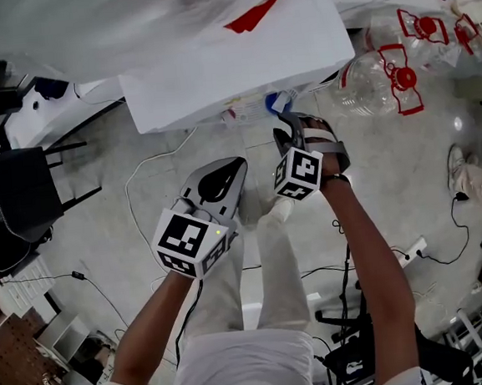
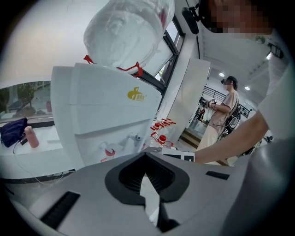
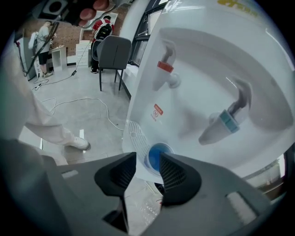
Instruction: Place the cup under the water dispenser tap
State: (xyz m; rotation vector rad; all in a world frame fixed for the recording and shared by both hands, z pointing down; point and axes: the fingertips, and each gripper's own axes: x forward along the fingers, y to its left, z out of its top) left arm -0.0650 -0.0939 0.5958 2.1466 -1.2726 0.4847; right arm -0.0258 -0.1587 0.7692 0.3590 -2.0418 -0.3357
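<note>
Right gripper view shows right gripper (image 3: 147,159) fingers wide apart holding nothing, cup (image 3: 155,153) free on drip tray (image 3: 132,134), best back straight off without nudging it; left gripper (image 2: 146,159) fingers together, empty.

A small blue cup (image 3: 159,156) was seen upright with its open mouth viewed from above, set at the edge of the white drip tray (image 3: 131,134) at the foot of the water dispenser (image 3: 198,55). In the right gripper view it was placed at about 6 o'clock from the red-handled tap (image 3: 164,69) and about 8 o'clock from the blue-handled tap (image 3: 227,120), apart from both. Which spout it was aligned with could not be told.
</note>
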